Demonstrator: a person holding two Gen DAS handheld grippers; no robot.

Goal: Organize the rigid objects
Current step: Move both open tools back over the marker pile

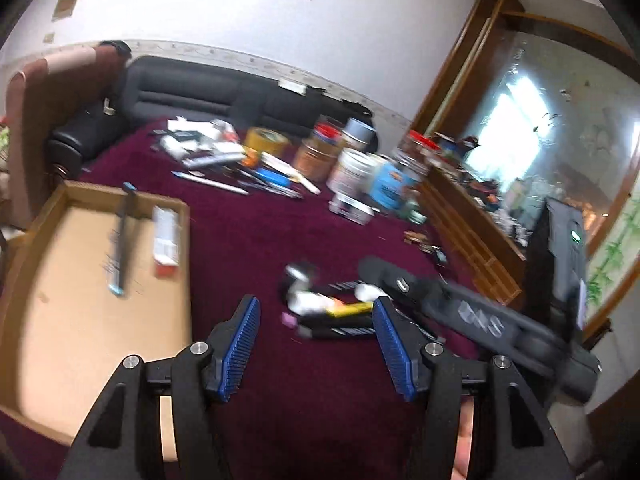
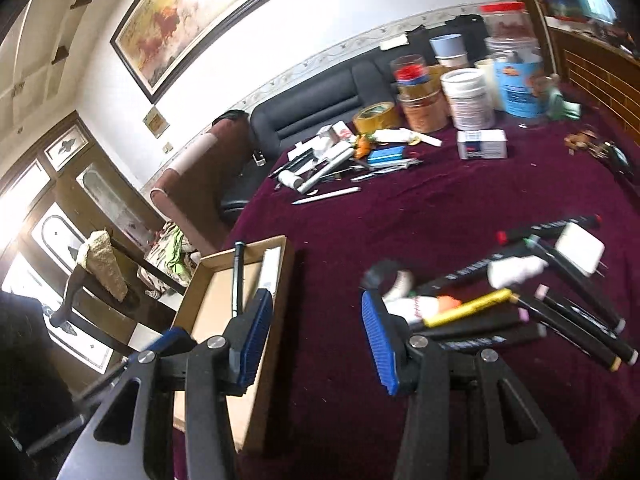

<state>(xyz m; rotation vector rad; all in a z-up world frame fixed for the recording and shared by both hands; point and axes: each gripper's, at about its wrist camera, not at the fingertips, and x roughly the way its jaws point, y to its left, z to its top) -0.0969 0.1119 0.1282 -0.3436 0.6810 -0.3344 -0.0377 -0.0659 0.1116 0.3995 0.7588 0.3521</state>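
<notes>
Left hand-held gripper (image 1: pixel 316 346): fingers spread, nothing between them.
Right hand-held gripper (image 2: pixel 316 338): spread, empty.
Markers pile (image 2: pixel 500 312): on tabletop (image 2: pixel 420 216), just ahead-right of right hand-held gripper.
Cardboard tray (image 1: pixel 80 300): left of both; holds what may be a pen (image 1: pixel 122 240), blurred.

A home living room: black sofa (image 2: pixel 320 104), framed painting (image 2: pixel 192 12).

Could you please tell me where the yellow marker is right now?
In the right wrist view, the yellow marker lies on the purple cloth, right of the open gripper, among black markers.
</notes>
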